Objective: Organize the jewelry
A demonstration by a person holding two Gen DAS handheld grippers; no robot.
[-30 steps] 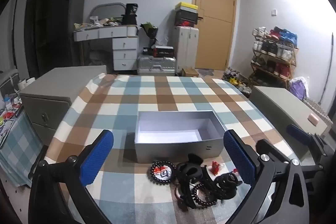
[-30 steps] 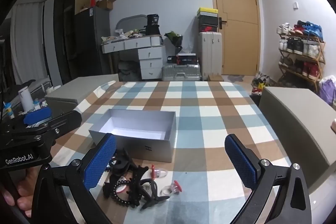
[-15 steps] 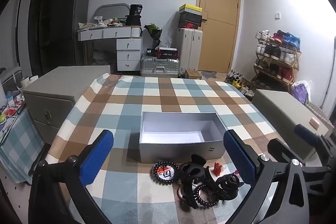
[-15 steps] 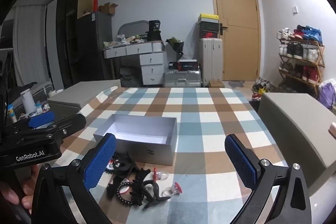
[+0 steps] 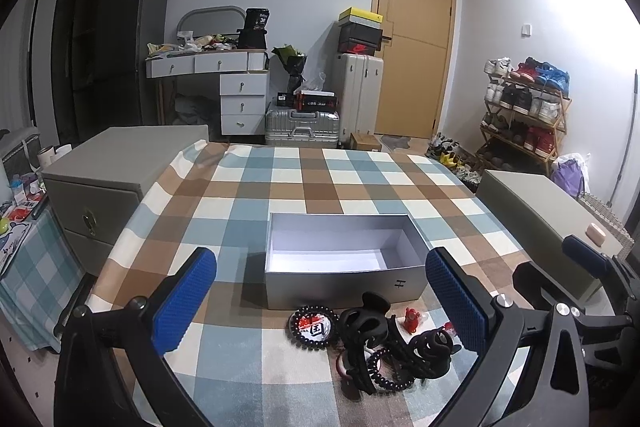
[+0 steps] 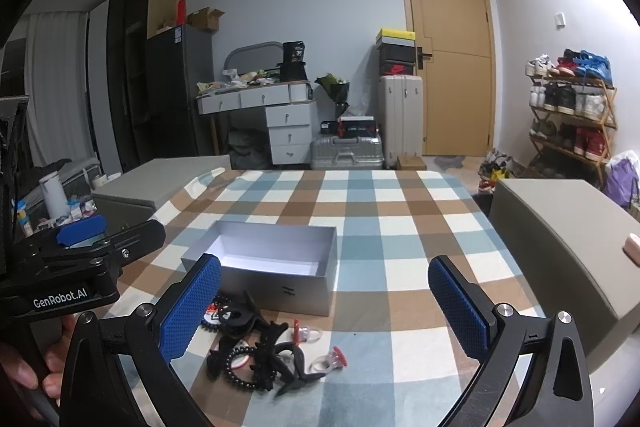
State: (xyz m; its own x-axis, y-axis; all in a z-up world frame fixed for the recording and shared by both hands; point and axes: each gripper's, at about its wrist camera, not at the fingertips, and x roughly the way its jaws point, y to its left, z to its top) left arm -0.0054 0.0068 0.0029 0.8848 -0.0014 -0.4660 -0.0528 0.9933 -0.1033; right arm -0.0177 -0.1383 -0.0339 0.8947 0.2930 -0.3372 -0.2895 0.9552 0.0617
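Left gripper [image 5: 320, 291] and right gripper [image 6: 324, 303] hover with jaws spread wide, holding nothing, above the checked-cloth table [image 5: 280, 187]. The empty silver rectangular box [image 5: 344, 259] sits just behind the tangled heap of black hair claws and bead bracelets [image 5: 384, 343]. Risk: interlocked pieces may lift together, and the small red-topped clear rings [image 6: 328, 359] may slip from the pads.

Silver box [image 5: 340, 289], checked tablecloth [image 5: 320, 183], seemingly black clips [image 5: 362, 331]

Matt silver card box [image 5: 344, 279]; checked cloth tablecloth [image 5: 280, 195]; glossy black plastic clips [image 5: 362, 323].
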